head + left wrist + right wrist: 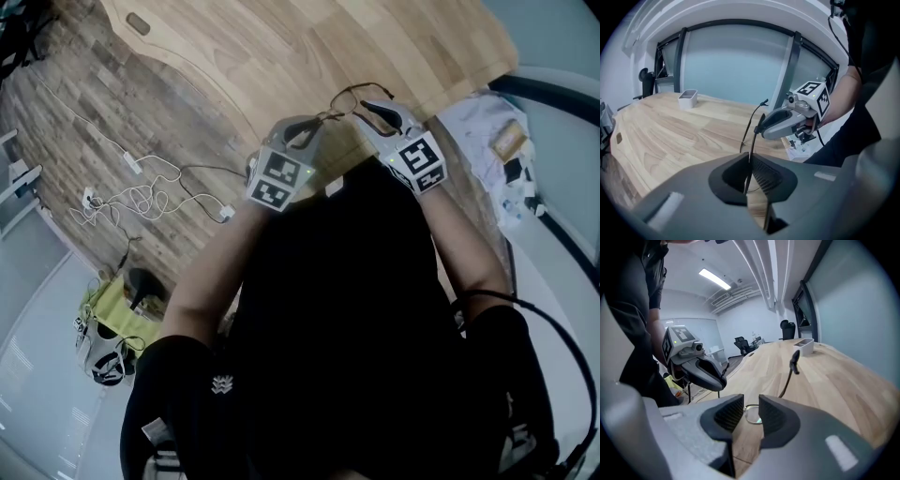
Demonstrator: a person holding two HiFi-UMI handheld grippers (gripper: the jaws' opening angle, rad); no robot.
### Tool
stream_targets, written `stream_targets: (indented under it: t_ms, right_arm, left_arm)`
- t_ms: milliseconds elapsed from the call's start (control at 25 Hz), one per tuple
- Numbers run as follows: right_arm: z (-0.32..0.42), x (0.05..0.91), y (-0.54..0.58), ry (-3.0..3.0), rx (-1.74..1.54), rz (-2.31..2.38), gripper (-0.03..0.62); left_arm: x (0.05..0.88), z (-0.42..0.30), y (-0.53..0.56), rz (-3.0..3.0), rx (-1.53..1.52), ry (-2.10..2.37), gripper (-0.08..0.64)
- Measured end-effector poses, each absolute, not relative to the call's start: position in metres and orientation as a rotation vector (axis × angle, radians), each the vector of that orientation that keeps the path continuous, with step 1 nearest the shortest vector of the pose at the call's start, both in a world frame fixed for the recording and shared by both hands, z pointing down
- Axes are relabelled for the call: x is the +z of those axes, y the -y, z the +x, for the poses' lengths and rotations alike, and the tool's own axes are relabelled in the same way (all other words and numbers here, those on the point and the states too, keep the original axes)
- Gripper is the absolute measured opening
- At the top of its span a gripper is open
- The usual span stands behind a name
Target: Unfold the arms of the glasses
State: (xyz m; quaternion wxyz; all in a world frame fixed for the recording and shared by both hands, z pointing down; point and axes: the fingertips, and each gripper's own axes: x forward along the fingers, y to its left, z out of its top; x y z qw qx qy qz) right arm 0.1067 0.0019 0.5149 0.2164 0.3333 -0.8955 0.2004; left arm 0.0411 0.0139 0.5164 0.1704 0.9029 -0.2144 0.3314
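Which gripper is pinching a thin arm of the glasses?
The left gripper: its jaws are together on the thin arm. The right gripper differs, its wider-set jaws holding a lens.

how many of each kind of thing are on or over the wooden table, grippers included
grippers: 2 (left gripper, right gripper)
glasses: 1
white container: 1
total: 4

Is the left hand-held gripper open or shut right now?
Shut on the glasses: in the left gripper view, the left hand-held gripper has its jaws pinched on a thin dark arm.
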Motion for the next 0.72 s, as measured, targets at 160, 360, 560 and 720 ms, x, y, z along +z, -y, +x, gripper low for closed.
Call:
stream_targets:
  t_ms: [160,360,560,720]
  right_arm:
    - [0.099,0.520,-0.015,2.454,0.546,0.863,0.089]
    - [0.082,0.510,-0.022,2.462,0.519,0.812,0.089]
    - [0.054,0.489,-0.026,2.534,0.460,0.724,0.089]
    - [0.038,0.475,-0.029,2.587,0.449,0.653,0.089]
  left_arm:
    - [0.503,0.038,-0.019,2.640,0.847,0.624,0.025]
    - [0.496,0.027,-0.022,2.667,0.777,0.667,0.025]
    - [0.495,0.025,-0.025,2.666,0.748,0.676,0.021]
    - [0.492,0.023,-0.028,2.677,0.730,0.677,0.020]
